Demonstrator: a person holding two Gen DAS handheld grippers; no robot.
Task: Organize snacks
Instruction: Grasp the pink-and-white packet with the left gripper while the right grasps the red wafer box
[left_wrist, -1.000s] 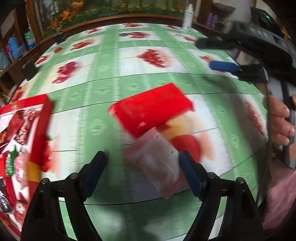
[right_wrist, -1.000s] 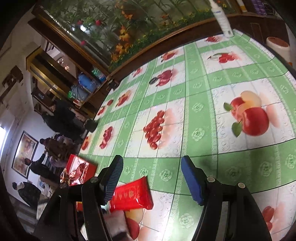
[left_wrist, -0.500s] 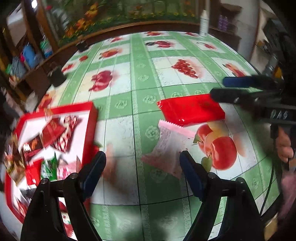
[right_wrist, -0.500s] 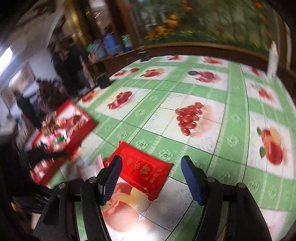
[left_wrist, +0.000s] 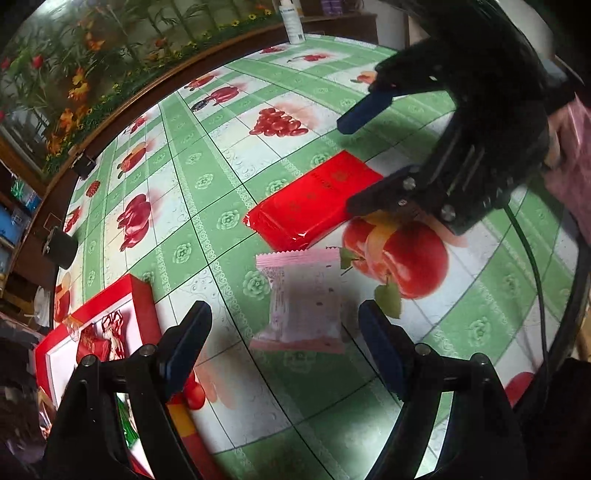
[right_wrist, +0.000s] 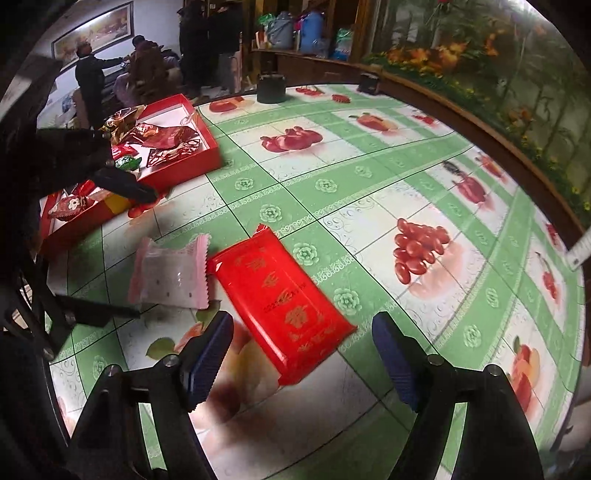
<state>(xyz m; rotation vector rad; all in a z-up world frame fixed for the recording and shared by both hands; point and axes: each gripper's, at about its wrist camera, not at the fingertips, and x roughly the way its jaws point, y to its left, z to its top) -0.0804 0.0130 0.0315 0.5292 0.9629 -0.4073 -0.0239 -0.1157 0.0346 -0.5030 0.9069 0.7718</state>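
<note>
**Two loose packets on the fruit-print table**

A glossy green-and-white oilcloth printed with fruit covers the table (right_wrist: 369, 177); a wooden ledge and flower mural run behind it. Your two loose snacks lie side by side, nearly touching, well apart from the red box (right_wrist: 184, 162) that already holds wrapped sweets.

Your right gripper (right_wrist: 301, 354) hangs over the red packet (right_wrist: 280, 302), fingers spread to either side of its near end. They have just been widening, and nothing is pinched. The packet is a flat, sealed foil bar with gold print: light, fairly stiff, slick, likely to skate on the oilcloth. You would probably do best to take it across its narrow width near the middle, not by the crimped ends.

Your left gripper (left_wrist: 284, 347) hovers over the pink packet (left_wrist: 303, 299), fingers apart and clear of it. That one is a soft, puffy, part-clear pouch with zigzag seams; it looks very light and its contents possibly crumbly. Close gently across the body or on a flat seam edge.
</note>
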